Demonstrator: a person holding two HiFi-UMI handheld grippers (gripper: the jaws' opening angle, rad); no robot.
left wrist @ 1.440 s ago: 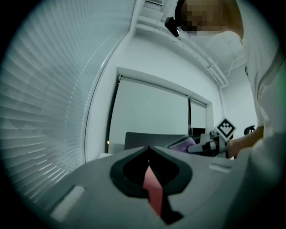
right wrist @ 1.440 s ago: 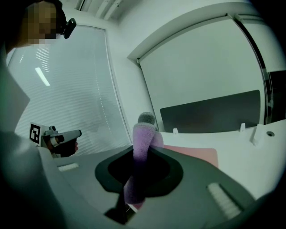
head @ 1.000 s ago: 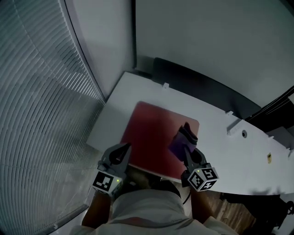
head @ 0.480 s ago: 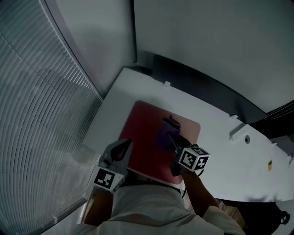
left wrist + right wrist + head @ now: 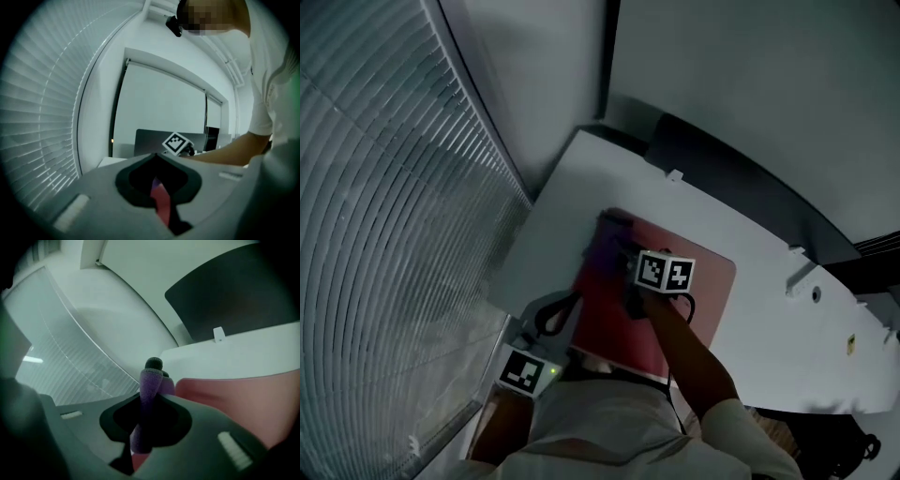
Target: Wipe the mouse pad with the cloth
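In the head view a marker cube (image 5: 665, 272) and the person's arm (image 5: 689, 352) hide the jaws beneath, most of the purple cloth (image 5: 605, 248) and the middle of the mouse pad (image 5: 711, 281). The table (image 5: 581, 178) runs off the right edge. In the left gripper view the pad shows only as a red sliver.

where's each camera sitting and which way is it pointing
Head view: on the head, steeply down at desk, pad, left claw, right claw and a forearm.
Left gripper view: on the left claw, level across the desk toward a window; shut jaws, the forearm.
Right gripper view: on the right claw, along the pad toward blinds; jaws on the cloth.
Shared: all three show the pad.
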